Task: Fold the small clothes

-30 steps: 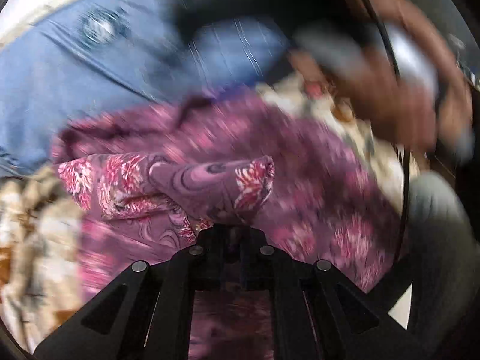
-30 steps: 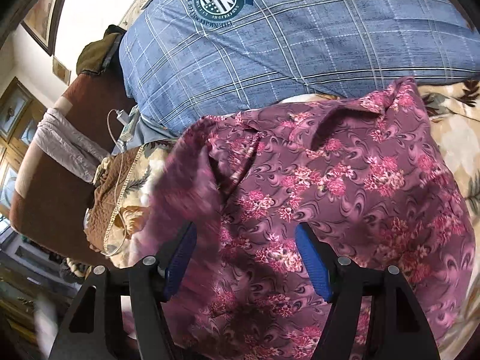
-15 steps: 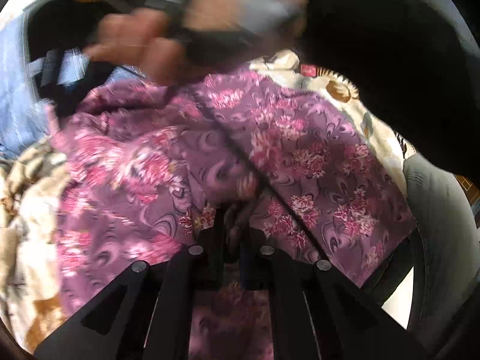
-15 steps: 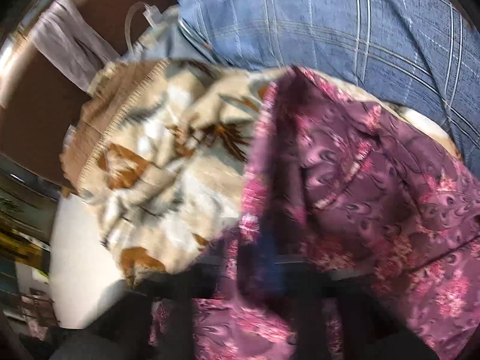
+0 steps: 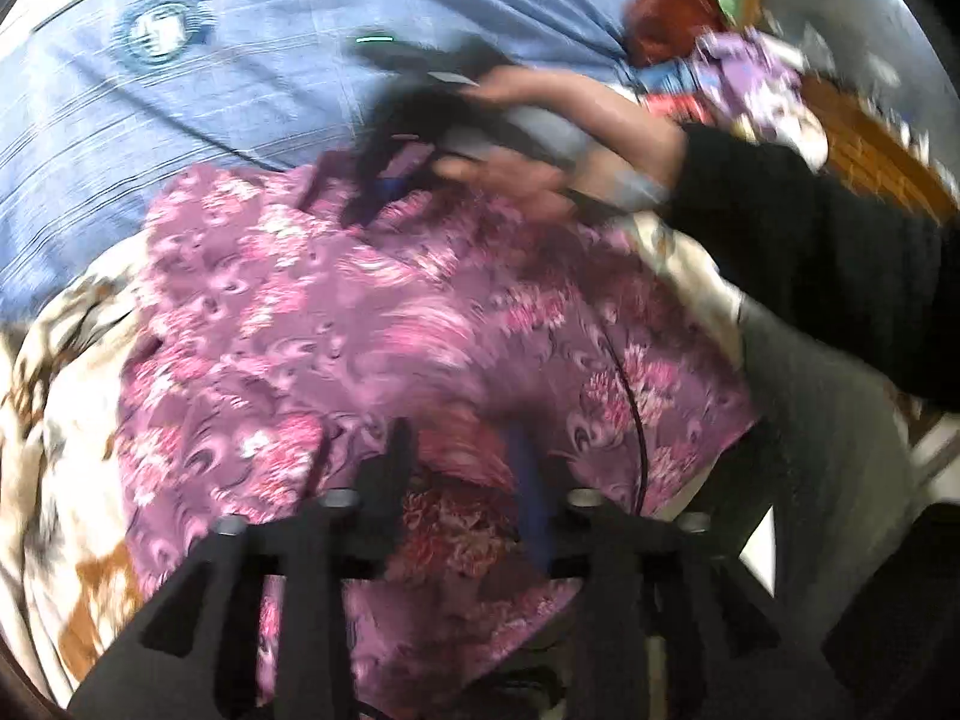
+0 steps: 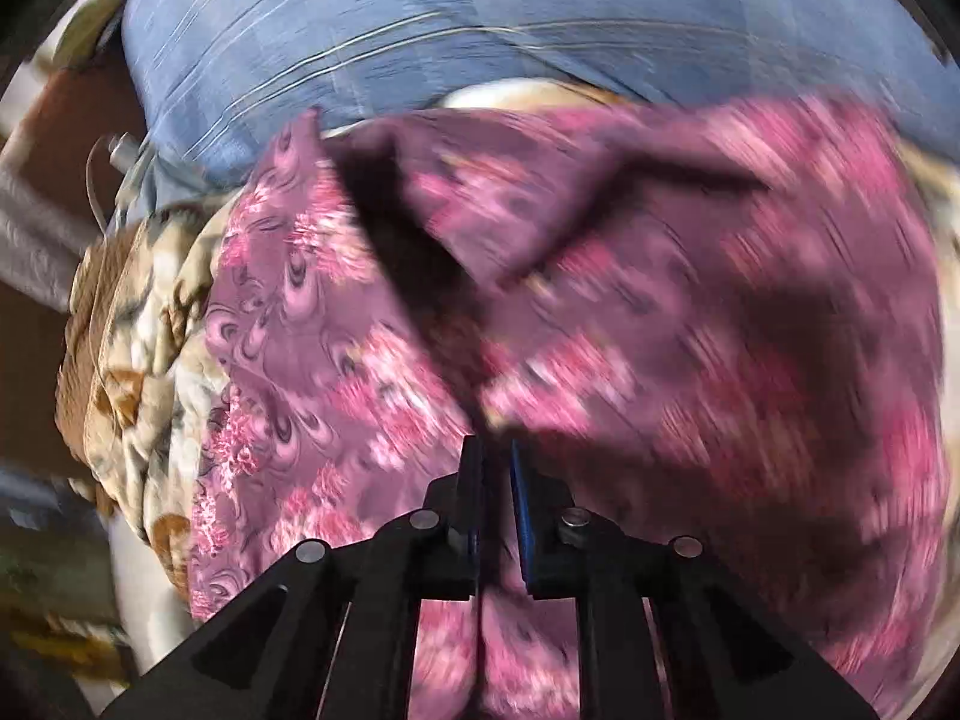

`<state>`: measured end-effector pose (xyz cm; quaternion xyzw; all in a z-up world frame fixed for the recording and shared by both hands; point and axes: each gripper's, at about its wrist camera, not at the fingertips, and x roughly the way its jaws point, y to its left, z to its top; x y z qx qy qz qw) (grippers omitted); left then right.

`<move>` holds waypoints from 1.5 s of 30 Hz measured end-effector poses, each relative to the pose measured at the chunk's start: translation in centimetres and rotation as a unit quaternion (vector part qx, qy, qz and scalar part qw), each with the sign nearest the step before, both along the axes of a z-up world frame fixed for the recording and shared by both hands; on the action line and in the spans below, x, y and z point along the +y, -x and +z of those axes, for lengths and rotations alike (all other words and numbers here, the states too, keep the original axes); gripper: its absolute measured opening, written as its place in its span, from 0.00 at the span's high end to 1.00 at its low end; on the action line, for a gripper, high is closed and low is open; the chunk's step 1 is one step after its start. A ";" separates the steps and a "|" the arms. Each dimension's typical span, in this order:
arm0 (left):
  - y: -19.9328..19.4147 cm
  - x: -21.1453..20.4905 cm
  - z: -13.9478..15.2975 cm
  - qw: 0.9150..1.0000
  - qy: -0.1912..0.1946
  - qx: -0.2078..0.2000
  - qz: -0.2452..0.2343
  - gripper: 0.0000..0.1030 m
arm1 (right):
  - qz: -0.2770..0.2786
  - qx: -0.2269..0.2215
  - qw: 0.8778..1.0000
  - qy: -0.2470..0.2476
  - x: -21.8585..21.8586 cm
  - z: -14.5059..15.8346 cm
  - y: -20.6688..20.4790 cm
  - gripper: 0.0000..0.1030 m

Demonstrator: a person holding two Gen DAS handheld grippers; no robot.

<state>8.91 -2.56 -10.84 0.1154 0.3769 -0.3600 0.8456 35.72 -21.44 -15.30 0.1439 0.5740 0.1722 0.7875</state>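
Though blurred, floral bedspread (image 6: 138,360), blue pillow (image 6: 480,24).

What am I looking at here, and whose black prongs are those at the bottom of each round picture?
No robot: a person holds a hand-held gripper in each hand, and each carries a fisheye camera looking along its two fingers. The prongs are those fingers.

In the left wrist view, the left hand-held gripper stands open over a purple floral garment, gripping nothing. Across it you see the person's right hand with the other tool.

In the right wrist view, the right hand-held gripper is shut, with a fold of that garment pinched between its fingers.

The garment lies on a cream floral blanket, with blue checked bedding behind. Both pictures are motion-blurred.
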 end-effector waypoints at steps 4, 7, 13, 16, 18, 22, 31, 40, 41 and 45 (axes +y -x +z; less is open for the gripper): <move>-2.2 3.7 1.5 0.995 0.054 0.019 0.082 0.35 | -0.030 -0.044 0.997 -0.052 -3.0 2.0 6.9 0.36; -6.9 5.9 1.0 0.980 0.064 0.057 0.178 0.35 | -0.034 -0.039 0.996 -0.076 -3.5 0.9 11.6 0.36; -19.3 9.3 -2.8 0.924 0.155 0.198 0.287 0.35 | 0.002 -0.024 0.999 -0.039 -0.2 -3.1 14.5 0.56; -22.2 8.9 -4.6 0.915 0.138 0.219 0.310 0.35 | 0.017 -0.040 0.999 -0.018 0.1 -1.7 14.9 0.96; -23.6 8.8 -5.4 0.904 0.150 0.242 0.319 0.35 | 0.019 -0.064 0.997 -0.034 -0.7 0.4 16.1 0.97; -25.5 8.3 -7.8 0.883 0.146 0.286 0.343 0.77 | 0.025 -0.059 0.997 -0.036 -1.0 0.7 17.1 0.97; -20.7 4.6 1.2 0.950 0.094 0.120 0.272 0.35 | 0.039 -0.125 0.991 -0.042 -4.0 4.8 14.8 0.50; -28.7 -10.6 -0.7 0.985 -0.095 0.015 0.142 0.35 | -0.054 -0.098 0.993 -0.048 -11.1 5.6 -4.3 0.35; -29.7 -11.4 -1.9 0.985 -0.107 0.022 0.132 0.35 | -0.058 -0.085 0.993 -0.052 -11.4 4.7 -5.7 0.39; -32.9 -13.0 -6.0 0.976 -0.177 0.045 0.121 0.59 | -0.079 -0.018 0.992 -0.092 -11.9 -0.3 -10.5 0.59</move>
